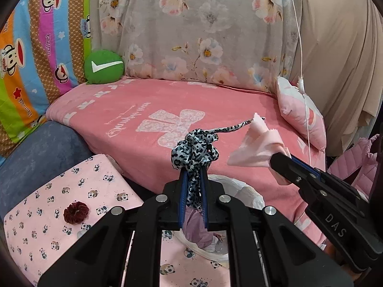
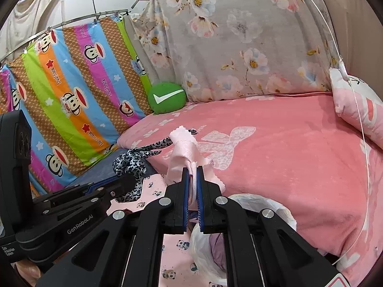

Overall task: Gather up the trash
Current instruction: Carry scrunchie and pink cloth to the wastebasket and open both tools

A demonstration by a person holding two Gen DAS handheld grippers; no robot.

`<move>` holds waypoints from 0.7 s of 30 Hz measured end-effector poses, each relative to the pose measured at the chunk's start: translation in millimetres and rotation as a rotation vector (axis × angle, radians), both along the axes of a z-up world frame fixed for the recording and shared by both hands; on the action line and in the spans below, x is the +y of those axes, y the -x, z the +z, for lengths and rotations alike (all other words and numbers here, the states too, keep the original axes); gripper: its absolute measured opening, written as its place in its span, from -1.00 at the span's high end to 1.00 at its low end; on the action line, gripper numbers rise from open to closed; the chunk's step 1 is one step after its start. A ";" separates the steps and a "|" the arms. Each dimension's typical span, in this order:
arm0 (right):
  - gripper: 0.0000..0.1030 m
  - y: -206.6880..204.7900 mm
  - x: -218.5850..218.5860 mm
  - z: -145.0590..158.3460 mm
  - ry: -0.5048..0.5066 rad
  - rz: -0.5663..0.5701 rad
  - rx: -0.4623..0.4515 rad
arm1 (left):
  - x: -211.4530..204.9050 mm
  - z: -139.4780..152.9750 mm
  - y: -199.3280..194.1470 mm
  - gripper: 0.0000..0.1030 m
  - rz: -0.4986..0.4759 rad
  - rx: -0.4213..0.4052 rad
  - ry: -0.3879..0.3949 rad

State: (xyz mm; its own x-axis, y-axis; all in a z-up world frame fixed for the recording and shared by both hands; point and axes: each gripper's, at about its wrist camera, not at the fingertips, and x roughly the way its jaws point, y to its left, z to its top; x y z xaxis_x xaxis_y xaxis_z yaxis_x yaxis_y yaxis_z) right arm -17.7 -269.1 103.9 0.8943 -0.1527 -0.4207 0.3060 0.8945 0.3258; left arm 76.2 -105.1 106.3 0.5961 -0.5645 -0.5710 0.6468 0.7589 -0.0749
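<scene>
Leopard-print satin strip: a crumpled grey, black and white fabric scrap is pinched between the blue-padded fingers of the left gripper; a thin twisted tail runs toward 2 o'clock in the left wrist view and ends at the pink cloth.
Left gripper state: fingers pressed together on the leopard-print satin strip, which bunches above the tips and hangs down between them.
Pale pink cloth: a frayed-edged fabric scrap is clamped in the right gripper, rising above the tips toward 11 o'clock in the right wrist view.
Right gripper state: fingers closed tight on the pale pink cloth, with folds spilling out on both sides.
White plastic bag: an open thin bag sits below both grippers, at 6 o'clock of the held scraps, with mauve fabric inside.
Dark red scrunchie: a small ruffled hair tie lies on the pink panda-print cover, at 8 o'clock of the left gripper, well apart from it.
Pink blanket: a plush coral cover with a white bow print spreads behind the grippers.
Green round cushion: a pillow with a white tick rests at 11 o'clock, against the floral sheet.
</scene>
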 end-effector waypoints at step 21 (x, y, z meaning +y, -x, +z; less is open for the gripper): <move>0.84 6.7 -36.4 -22.3 -0.034 -0.044 0.038 | -37.1 -19.8 1.9 0.77 -0.043 0.057 -0.045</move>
